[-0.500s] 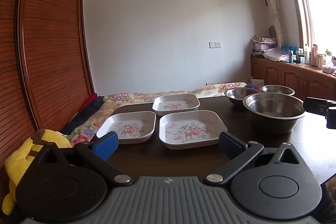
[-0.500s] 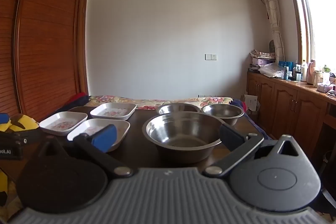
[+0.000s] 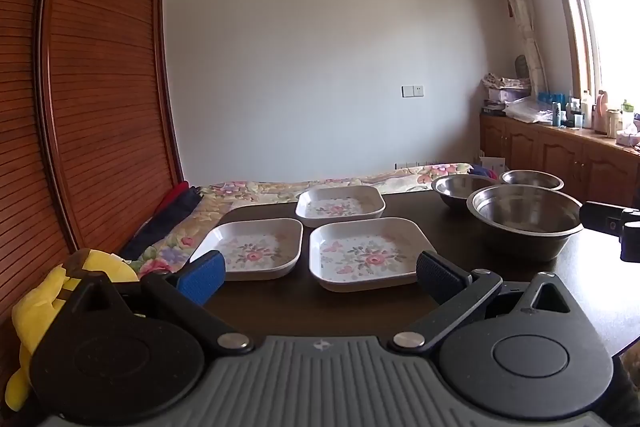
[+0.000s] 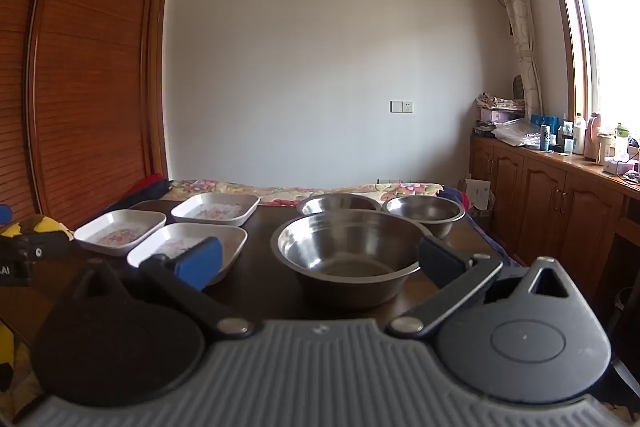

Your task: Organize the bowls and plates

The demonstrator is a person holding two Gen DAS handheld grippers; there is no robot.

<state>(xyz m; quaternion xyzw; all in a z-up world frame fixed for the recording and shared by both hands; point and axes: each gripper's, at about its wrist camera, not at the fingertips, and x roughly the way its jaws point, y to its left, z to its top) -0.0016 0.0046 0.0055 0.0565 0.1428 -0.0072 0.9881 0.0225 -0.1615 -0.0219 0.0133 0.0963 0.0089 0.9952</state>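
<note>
Item: my left gripper [image 3: 316,273], jaws spread, empty; near plate [image 3: 366,253] dead ahead. Right gripper [image 4: 316,263], likewise spread; big bowl [image 4: 348,251] straight ahead.

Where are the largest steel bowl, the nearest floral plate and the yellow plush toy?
largest steel bowl [image 4: 348,247], right wrist view, inner wall.
nearest floral plate [image 3: 366,259], left wrist view, flowered floor.
yellow plush toy [image 3: 34,307], left wrist view, yellow body.
</note>
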